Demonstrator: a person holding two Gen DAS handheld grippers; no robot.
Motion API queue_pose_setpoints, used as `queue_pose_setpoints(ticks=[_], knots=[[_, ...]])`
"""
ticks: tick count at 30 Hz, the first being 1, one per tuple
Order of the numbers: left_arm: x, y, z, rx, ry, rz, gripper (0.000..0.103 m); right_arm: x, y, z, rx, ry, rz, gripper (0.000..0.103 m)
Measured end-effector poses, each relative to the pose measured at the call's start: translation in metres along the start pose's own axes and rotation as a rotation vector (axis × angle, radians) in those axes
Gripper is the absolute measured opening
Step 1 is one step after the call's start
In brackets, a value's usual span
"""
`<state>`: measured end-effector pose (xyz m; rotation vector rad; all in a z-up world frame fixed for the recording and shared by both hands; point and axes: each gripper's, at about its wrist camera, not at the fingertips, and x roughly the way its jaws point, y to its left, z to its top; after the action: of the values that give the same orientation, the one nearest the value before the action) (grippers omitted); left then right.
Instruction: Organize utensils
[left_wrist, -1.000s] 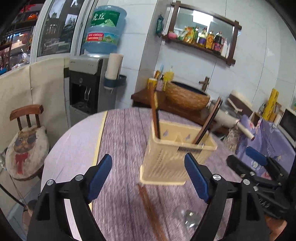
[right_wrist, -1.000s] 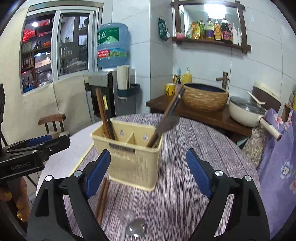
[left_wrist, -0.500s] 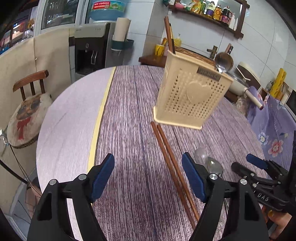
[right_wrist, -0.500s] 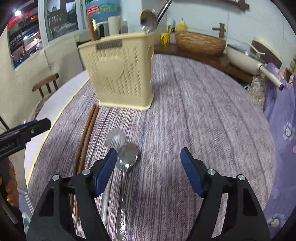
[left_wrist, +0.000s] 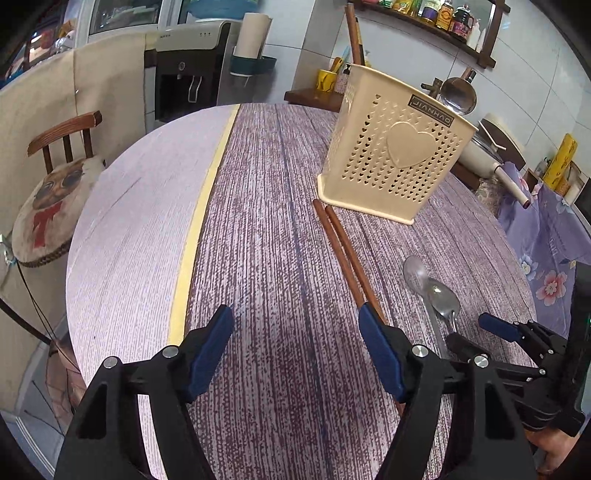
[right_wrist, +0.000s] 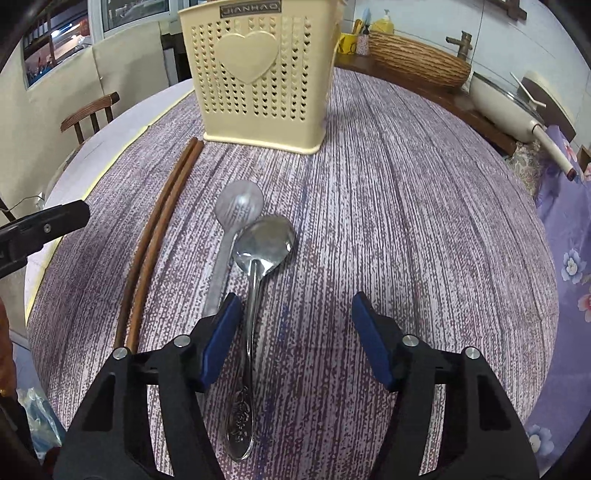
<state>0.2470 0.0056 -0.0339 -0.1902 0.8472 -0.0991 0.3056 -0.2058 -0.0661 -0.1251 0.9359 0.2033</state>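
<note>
Right wrist view is dominated by the round table with its purple woven cloth (right_wrist: 406, 221), on which the cream perforated plastic utensil caddy with a raised heart (right_wrist: 258, 74) stands upright; everything below is placed from that caddy. A ladle bowl (left_wrist: 459, 96) and a brown stick (left_wrist: 354, 33) are seen rising from the caddy in the left wrist view; how its compartments are filled cannot be told. A pair of long brown wooden chopsticks (right_wrist: 159, 225) is laid side by side from the caddy's front left corner back toward the cameras. Beside them, nearer the caddy's front centre, a matte grey spoon (right_wrist: 236, 210) and a polished steel spoon with an embossed handle (right_wrist: 258, 251) are laid, bowls toward the caddy.

The polished spoon's handle runs lengthwise between the pads of the right gripper (right_wrist: 295, 332), close to the left pad, not yet pressed; those jaws have just been closing. The right hand is judged nearer to it. The left gripper (left_wrist: 295, 343) is held apart over bare cloth, the chopsticks passing just outside its right pad; its jaws have also just been closing, with nothing between them.
</note>
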Motion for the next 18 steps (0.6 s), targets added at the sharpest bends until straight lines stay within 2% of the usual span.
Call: queue_pose_setpoints(ticks=[1, 4, 9, 12, 18], knots=[[0.0, 0.0, -0.001, -0.002, 0.002, 0.0, 0.07, 0.001, 0.0, 0.0, 0.004, 0.001, 0.005, 0.062], [0.001, 0.003, -0.002, -0.014, 0.008, -0.006, 0.069, 0.002, 0.0, 0.002, 0.017, 0.0, 0.028, 0.048], [0.001, -0.001, -0.003, -0.009, 0.008, -0.006, 0.069, 0.003, -0.008, 0.005, 0.073, -0.016, 0.014, 0.013], [0.004, -0.004, -0.002, 0.0, 0.011, -0.004, 0.069, 0.003, -0.018, 0.004, 0.101, -0.021, 0.011, 0.008], [0.012, -0.012, 0.003, 0.025, 0.018, 0.009, 0.069, 0.001, -0.03, 0.002, 0.112, -0.022, -0.01, 0.008]])
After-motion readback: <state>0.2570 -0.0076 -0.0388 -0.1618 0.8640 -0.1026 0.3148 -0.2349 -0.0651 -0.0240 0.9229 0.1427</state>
